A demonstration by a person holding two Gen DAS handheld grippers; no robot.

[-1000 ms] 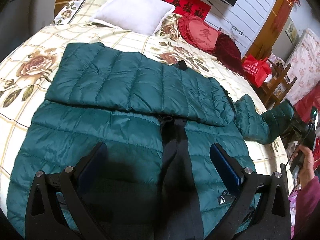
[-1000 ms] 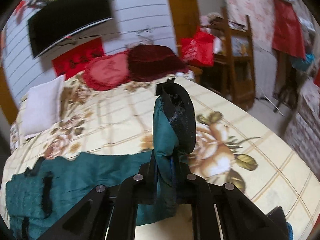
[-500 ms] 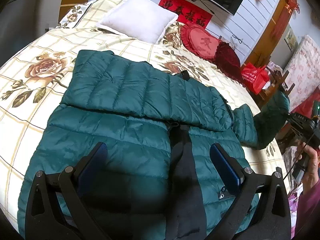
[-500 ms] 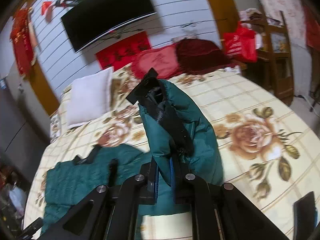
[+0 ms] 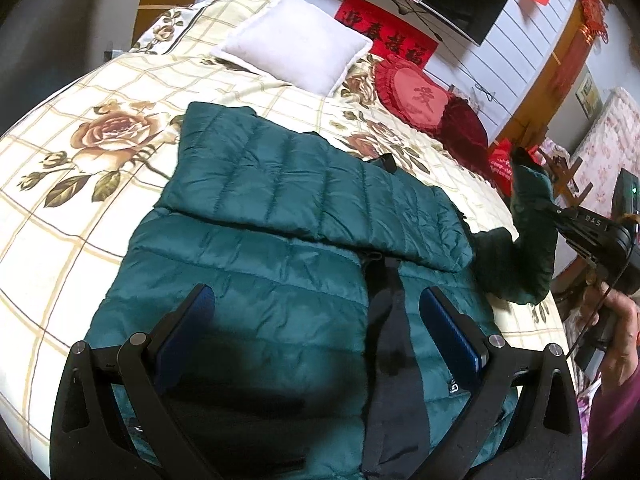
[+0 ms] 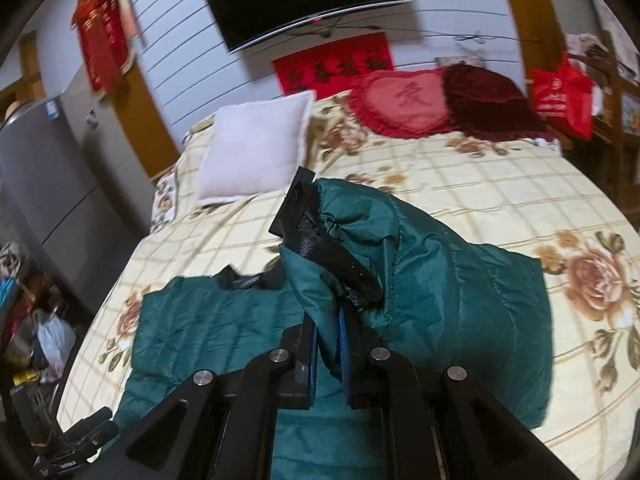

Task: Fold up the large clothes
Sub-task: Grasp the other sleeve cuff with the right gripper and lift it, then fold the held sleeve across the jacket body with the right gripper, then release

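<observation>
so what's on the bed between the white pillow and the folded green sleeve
Nothing: in the left wrist view only bare floral bedspread lies between the white pillow and the folded sleeve of the green jacket.

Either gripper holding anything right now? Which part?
The right gripper is shut on the green jacket's sleeve, near its black cuff. The left gripper is open, holding nothing.
</observation>
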